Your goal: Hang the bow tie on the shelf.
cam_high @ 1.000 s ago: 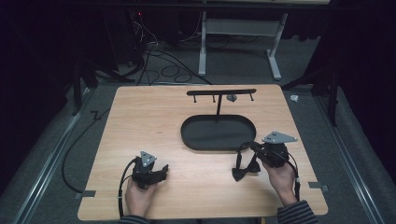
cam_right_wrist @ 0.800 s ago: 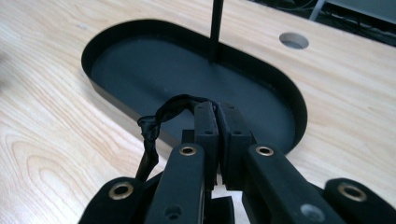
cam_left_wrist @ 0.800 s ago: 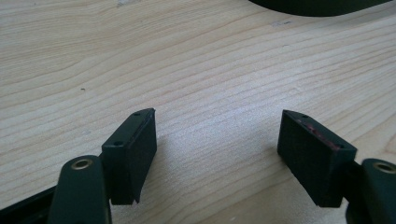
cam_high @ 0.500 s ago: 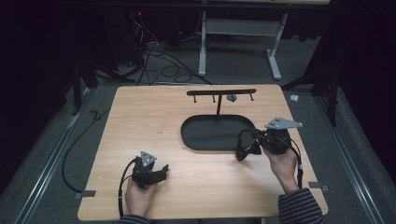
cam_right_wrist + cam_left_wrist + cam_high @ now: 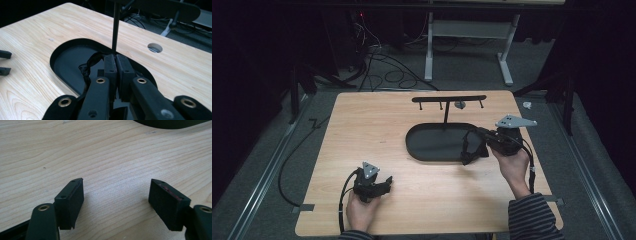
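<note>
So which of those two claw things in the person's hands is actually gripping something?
The right gripper, over the black tray: its fingers are shut on a black cord. The left gripper, near the table's front edge, has its fingers spread apart over bare wood.

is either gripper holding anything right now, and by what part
The right gripper is shut on a thin black cord or strap, pinched at one end of it; the rest loops down over the black oval tray. The left gripper is open over bare table, holding nothing.
</note>
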### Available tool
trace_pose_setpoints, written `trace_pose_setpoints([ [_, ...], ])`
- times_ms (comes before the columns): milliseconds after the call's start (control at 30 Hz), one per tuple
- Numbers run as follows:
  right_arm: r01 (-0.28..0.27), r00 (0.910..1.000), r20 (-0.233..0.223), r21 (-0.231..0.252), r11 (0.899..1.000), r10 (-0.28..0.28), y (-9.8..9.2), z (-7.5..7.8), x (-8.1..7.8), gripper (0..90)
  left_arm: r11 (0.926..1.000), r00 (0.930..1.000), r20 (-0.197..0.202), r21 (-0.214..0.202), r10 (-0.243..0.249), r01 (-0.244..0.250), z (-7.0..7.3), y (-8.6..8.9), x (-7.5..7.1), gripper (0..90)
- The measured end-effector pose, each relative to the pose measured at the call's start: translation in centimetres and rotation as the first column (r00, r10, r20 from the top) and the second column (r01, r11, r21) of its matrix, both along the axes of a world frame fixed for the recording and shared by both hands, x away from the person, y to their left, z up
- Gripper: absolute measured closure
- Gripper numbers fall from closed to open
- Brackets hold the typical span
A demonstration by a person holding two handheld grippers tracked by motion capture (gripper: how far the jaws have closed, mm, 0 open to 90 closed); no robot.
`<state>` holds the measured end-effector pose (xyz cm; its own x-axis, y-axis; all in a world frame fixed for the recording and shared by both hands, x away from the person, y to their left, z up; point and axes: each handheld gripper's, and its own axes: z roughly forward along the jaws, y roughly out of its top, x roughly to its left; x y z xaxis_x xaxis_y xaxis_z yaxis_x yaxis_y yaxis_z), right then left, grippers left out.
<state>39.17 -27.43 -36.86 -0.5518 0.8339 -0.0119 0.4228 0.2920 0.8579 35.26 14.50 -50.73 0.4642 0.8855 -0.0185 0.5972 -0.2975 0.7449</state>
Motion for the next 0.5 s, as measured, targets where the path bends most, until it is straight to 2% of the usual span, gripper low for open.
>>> trace_pose_setpoints([
  [333, -0.014, 0.9999, 0.005, 0.015, 1.000, 0.014, 0.3, 1.0, 1.2, 89.4, 1.0000, 1.0000, -0.002, -0.002, -0.001, 0.001, 0.0, 0.0, 0.0, 29.0],
  [433, -0.013, 0.9998, -0.012, 0.049, 0.999, 0.013, 0.4, 1.3, 1.9, 89.4, 1.0000, 1.0000, -0.002, -0.002, -0.001, 0.001, 0.0, 0.0, 0.0, 29.0],
  [500, -0.014, 0.9999, -0.005, 0.038, 0.999, 0.014, 0.5, 1.5, 2.2, 89.4, 1.0000, 1.0000, -0.002, -0.002, -0.001, 0.001, 0.0, 0.0, 0.0, 29.0],
])
